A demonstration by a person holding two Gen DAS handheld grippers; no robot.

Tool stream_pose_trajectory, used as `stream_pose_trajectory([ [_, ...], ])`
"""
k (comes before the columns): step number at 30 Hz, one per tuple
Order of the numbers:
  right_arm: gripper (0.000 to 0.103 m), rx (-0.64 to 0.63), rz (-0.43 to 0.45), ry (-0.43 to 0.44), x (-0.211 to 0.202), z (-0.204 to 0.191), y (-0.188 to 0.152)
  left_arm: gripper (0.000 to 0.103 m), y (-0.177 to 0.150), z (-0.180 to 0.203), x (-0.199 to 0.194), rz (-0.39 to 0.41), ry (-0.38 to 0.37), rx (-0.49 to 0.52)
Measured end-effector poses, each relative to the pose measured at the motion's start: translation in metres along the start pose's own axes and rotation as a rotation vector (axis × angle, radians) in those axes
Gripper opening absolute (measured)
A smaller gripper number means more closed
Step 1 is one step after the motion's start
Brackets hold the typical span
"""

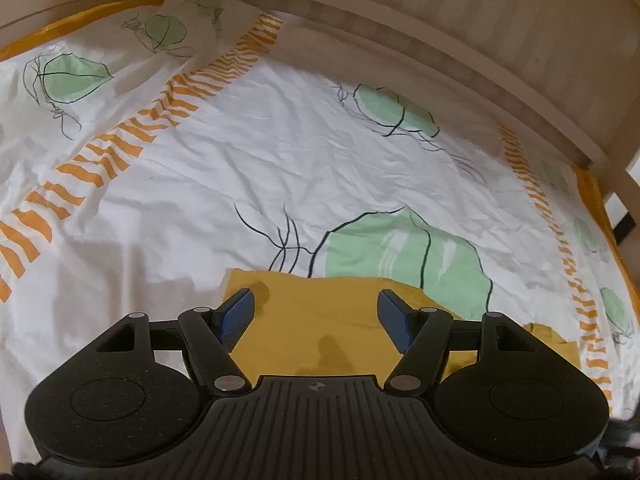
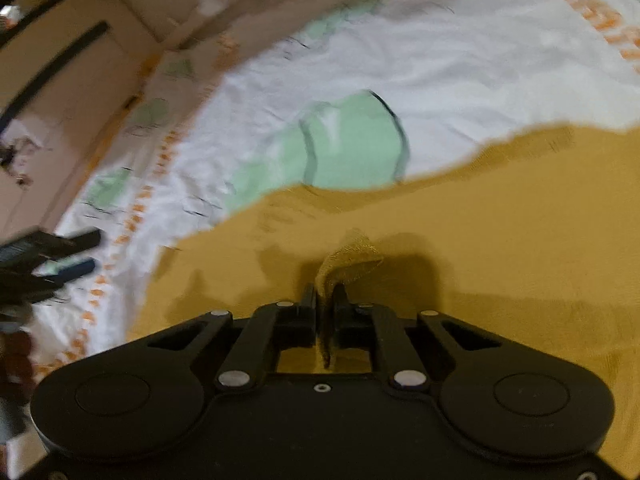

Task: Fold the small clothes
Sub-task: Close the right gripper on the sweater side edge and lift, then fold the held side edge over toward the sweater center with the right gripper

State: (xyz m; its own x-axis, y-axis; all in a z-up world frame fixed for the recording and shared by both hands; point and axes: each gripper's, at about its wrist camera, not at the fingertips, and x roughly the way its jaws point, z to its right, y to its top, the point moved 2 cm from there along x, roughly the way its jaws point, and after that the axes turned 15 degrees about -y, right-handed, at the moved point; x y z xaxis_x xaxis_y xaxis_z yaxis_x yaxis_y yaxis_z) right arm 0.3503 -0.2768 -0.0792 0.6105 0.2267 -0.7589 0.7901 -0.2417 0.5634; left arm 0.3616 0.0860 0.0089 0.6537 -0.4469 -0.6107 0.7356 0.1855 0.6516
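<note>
pinching a fold of mustard cloth [image 2: 440,240] in right claw [image 2: 325,300], left claw [image 1: 316,312] wide, empty, above it

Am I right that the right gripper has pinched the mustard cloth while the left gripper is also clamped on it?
Not quite. The left gripper is open above the mustard cloth, as the left wrist view shows. The right gripper is pinching it.
</note>
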Motion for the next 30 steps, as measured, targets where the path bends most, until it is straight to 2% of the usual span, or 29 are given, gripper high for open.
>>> stream_pose_trajectory([
  [4,0.015,-0.013,0.077,0.053,-0.038,-0.008,0.03,0.066,0.0,-0.004,0.0,-0.001,0.007,-0.014],
  [8,0.015,-0.003,0.144,0.042,-0.072,0.002,0.056,0.066,0.0,-0.003,0.001,-0.007,0.004,-0.011],
  [15,0.014,0.067,0.199,-0.071,-0.093,0.051,0.077,0.066,-0.004,0.001,0.008,-0.033,-0.001,0.008],
  [21,0.015,0.137,0.174,-0.143,-0.085,0.094,0.07,0.066,-0.009,0.005,0.017,-0.066,0.005,0.032],
  [22,0.021,0.141,0.155,-0.133,-0.079,0.1,0.067,0.066,-0.01,0.006,0.018,-0.07,0.007,0.037],
  [26,0.028,0.152,0.106,-0.118,-0.059,0.113,0.057,0.066,-0.014,0.01,0.022,-0.088,0.005,0.056],
  [27,0.04,0.152,0.096,-0.126,-0.052,0.114,0.053,0.066,-0.015,0.011,0.023,-0.091,0.005,0.06],
  [28,0.057,0.151,0.085,-0.134,-0.045,0.115,0.05,0.066,-0.015,0.012,0.024,-0.093,0.005,0.063],
  [30,0.064,0.156,0.074,-0.138,-0.034,0.119,0.043,0.066,-0.016,0.012,0.025,-0.103,0.004,0.066],
])
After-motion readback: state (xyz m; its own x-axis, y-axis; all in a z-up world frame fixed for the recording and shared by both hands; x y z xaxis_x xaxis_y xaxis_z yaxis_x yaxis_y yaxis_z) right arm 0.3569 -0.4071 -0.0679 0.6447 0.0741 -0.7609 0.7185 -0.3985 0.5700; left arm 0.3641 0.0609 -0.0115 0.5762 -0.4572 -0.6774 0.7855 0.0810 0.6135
